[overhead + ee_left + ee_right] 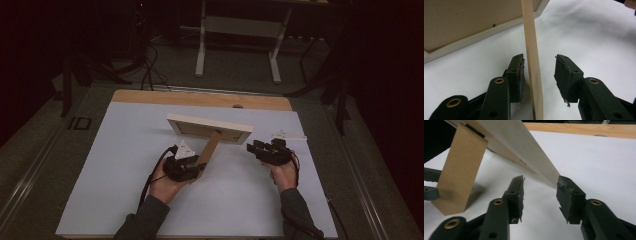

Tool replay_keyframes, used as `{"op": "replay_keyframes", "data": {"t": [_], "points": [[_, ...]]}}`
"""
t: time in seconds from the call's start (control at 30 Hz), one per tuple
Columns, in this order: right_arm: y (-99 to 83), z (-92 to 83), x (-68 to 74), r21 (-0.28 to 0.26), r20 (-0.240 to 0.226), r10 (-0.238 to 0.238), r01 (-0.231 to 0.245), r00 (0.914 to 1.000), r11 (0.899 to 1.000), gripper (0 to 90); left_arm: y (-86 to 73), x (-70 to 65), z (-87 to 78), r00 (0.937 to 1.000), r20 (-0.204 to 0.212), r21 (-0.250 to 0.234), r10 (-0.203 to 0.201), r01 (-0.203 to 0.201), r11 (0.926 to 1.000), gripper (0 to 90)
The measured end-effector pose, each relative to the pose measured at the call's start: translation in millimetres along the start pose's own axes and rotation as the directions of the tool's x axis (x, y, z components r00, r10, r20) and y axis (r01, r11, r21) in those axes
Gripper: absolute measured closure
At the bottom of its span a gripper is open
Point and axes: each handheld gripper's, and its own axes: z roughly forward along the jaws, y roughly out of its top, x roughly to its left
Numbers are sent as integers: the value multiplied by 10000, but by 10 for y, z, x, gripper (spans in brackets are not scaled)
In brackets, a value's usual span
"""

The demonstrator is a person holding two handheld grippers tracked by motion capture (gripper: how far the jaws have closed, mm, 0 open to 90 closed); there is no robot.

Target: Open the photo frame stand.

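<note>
Picture frame (209,128) stands near the middle of the white table (115,190), its back toward the person, propped on a cardboard easel leg (209,150) that slants down from the back panel to the table. The left gripper (184,167) has its fingers (517,75) apart with the edge of the leg between them, one pad just beside the cardboard and the other clear of it. The right gripper (267,150) sits at the frame's right end, fingers (570,197) also apart, the pale rail's corner just ahead of the gap. The frame looks light and stiff, the leg thin and likely to bend or fold at its hinge (so a hard squeeze or sideways pull may crease it); the wooden rail seems the firmer hold. A small white object (288,135) lies on the table beyond the right gripper, well out of the way.
</note>
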Motion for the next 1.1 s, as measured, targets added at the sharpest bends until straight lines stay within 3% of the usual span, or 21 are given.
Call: {"op": "replay_keyframes", "data": {"t": [0.6,1.1], "points": [[3,-29,-38,61,931,-110,105,9956,9999,888,138,-23,-113,10000,92,-511,-13,18,9987,597],[63,-30,-57,-239,1169,132,-105,9931,9997,897,309,-44,-189,9997,234,-1066,-74,98,9943,595]]}}
